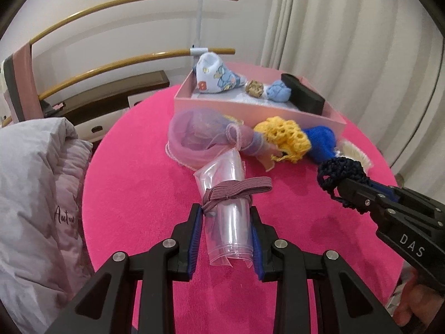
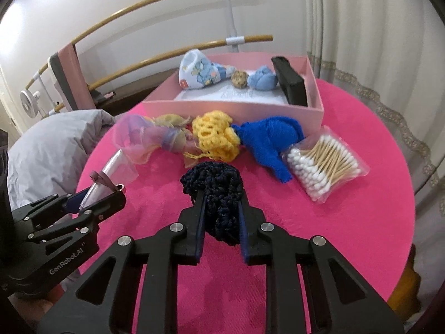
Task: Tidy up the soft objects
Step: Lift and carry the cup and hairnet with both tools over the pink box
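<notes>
My left gripper is shut on a clear plastic bag tied with a mauve elastic band, held over the pink table. My right gripper is shut on a dark navy crocheted piece; it also shows in the left wrist view. On the table lie a pink gauze pouch, a yellow crocheted piece and a blue knitted piece. The pink box behind them holds a printed baby sock, a small brown ball, a light blue cloth and a black case.
A bag of cotton swabs lies at the right of the round pink table. A grey quilted garment lies off the table's left edge. A wooden rail rack and curtains stand behind.
</notes>
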`<state>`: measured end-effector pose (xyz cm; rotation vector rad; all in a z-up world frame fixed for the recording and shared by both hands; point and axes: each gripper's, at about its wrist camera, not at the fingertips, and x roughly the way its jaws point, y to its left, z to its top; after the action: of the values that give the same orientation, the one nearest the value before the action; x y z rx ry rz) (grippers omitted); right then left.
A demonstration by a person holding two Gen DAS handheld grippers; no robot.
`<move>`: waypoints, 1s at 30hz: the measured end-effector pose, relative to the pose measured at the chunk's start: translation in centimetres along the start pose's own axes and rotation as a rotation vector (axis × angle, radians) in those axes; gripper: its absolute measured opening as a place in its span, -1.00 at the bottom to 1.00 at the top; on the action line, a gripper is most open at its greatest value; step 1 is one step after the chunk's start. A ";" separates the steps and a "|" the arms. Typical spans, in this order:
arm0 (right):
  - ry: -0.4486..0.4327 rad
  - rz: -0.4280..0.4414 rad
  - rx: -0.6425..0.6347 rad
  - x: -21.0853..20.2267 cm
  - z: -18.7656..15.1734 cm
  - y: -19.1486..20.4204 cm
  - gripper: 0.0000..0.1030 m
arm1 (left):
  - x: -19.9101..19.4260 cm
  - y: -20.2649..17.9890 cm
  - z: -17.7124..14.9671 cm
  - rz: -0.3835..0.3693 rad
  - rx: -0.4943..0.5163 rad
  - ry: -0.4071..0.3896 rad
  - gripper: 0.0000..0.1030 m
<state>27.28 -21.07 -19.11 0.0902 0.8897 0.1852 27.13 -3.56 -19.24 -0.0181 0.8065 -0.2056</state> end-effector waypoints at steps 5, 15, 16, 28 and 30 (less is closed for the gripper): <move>-0.039 0.009 -0.012 -2.0 0.4 0.7 -0.65 | -2.8 -0.2 -0.1 0.008 0.007 -0.040 -0.46; -0.102 0.010 -0.012 -4.9 0.6 1.3 -0.64 | -6.9 -0.9 -0.1 0.029 0.016 -0.101 -0.45; -0.106 0.009 -0.012 -5.1 0.7 1.2 -0.64 | -7.2 -1.0 0.0 0.029 0.017 -0.106 -0.45; -0.137 -0.001 -0.020 -6.3 1.6 1.3 -0.64 | -9.2 -1.3 0.7 0.036 0.020 -0.154 -0.45; -0.140 -0.002 -0.020 -6.3 1.8 1.3 -0.64 | -9.2 -1.2 0.9 0.036 0.020 -0.159 -0.45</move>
<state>24.62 -21.05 -12.97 0.0821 0.7481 0.1837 21.42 -3.06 -11.91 -0.0013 0.6455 -0.1755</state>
